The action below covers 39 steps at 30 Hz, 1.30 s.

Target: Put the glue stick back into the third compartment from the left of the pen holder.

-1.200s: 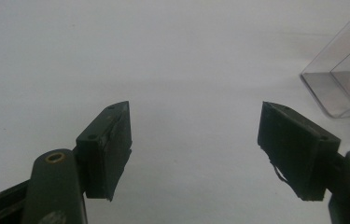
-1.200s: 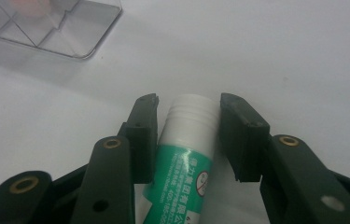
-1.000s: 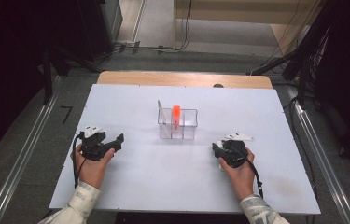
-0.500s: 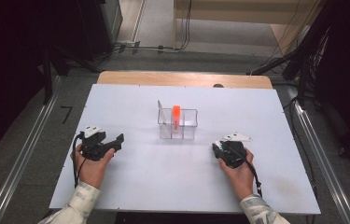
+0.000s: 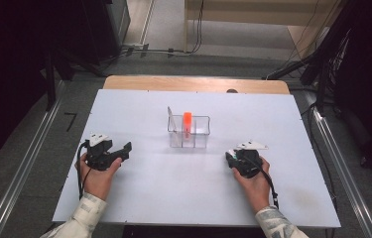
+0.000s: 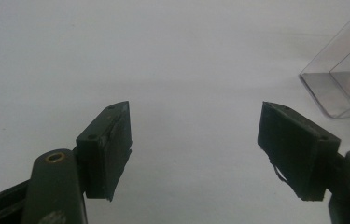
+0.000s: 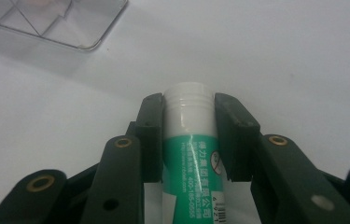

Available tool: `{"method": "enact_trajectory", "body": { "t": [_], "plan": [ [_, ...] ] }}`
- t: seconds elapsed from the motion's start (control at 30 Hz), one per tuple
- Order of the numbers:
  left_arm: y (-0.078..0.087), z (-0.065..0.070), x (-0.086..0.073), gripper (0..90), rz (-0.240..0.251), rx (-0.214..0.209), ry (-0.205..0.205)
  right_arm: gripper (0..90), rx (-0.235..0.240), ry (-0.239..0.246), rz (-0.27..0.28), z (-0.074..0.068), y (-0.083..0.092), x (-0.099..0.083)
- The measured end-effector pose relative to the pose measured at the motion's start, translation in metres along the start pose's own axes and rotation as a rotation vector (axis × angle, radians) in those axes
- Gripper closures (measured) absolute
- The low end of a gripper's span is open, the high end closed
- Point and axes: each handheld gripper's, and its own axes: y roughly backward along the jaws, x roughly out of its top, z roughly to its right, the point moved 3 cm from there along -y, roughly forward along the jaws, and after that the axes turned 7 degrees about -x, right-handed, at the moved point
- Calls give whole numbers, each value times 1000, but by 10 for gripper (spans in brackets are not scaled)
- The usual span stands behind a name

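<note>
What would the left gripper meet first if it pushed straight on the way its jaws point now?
Probably nothing soon: the left gripper has bare white table ahead of its open jaws. The clear box sits off to the side and looks just outside that line.

- Green-and-white tube (image 7: 192, 154): lower end cut off by the bottom edge of the right gripper view; sides covered by the jaws of the right hand-held gripper (image 7: 190, 135).
- Clear box (image 6: 345, 74): cut off at the right edge of the left gripper view; contents blurred.
- Tube label print: too small to read.
</note>
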Motion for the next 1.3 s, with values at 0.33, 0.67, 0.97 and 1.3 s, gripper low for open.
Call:
{"method": "enact_trajectory", "body": {
  "t": [0.33,0.67,0.97,1.3],
  "plan": [
    [0,0,0,262,0,2,0,627,8,-7,26,2,9,5],
    [0,0,0,262,1,4,-1,627,10,-29,53,7,19,9],
    [-1,0,0,262,0,4,0,627,21,-32,73,7,26,13],
    [-1,0,0,262,-4,7,-2,627,47,-31,99,5,32,24]
  ]
}}
